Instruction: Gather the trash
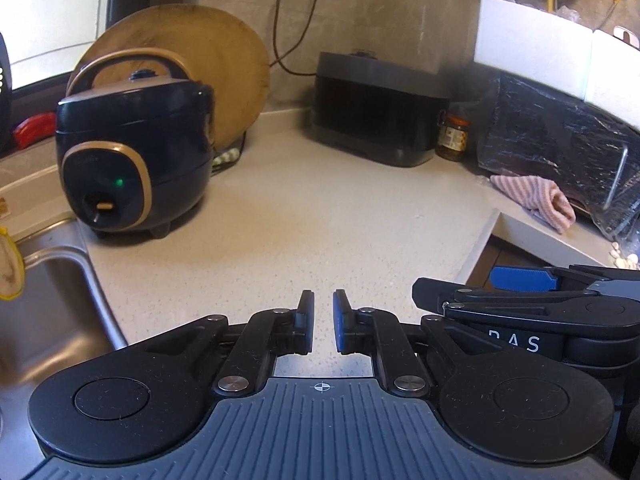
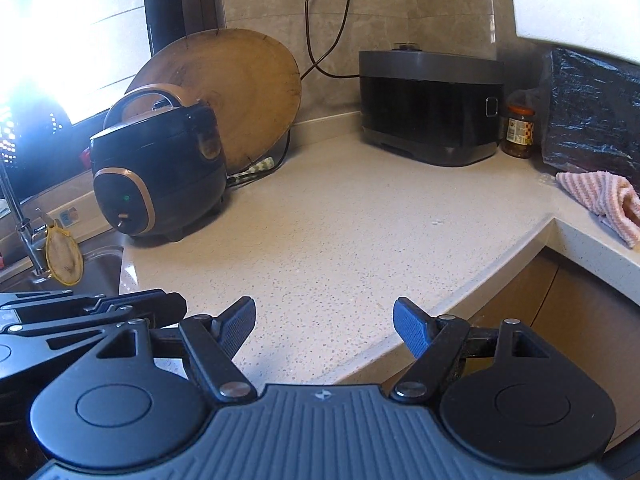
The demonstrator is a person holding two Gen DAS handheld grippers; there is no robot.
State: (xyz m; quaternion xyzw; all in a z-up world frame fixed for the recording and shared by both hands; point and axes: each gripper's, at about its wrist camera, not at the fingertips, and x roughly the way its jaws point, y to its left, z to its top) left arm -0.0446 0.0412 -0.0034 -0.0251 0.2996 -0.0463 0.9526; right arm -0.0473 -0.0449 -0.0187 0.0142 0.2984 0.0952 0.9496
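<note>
My left gripper (image 1: 323, 322) hovers low over the speckled countertop (image 1: 300, 232). Its blue-padded fingers are drawn close, with only a narrow slit between them and nothing in it. My right gripper (image 2: 325, 330) stands wide open over the counter's front edge, also with nothing in it. The two tools sit side by side, so each shows at the edge of the other's view. A few tiny white crumbs (image 2: 438, 222) lie on the counter, and small white bits (image 1: 622, 258) lie at the far right. I see no larger piece of trash.
A dark rice cooker (image 1: 132, 160) stands at the left in front of a round wooden board (image 1: 224, 60). At the back are a grey appliance (image 1: 376, 108), a jar (image 1: 452, 136), a black plastic bag (image 1: 560, 136) and a pink striped cloth (image 1: 532, 200). A steel sink (image 1: 44, 300) lies at the left.
</note>
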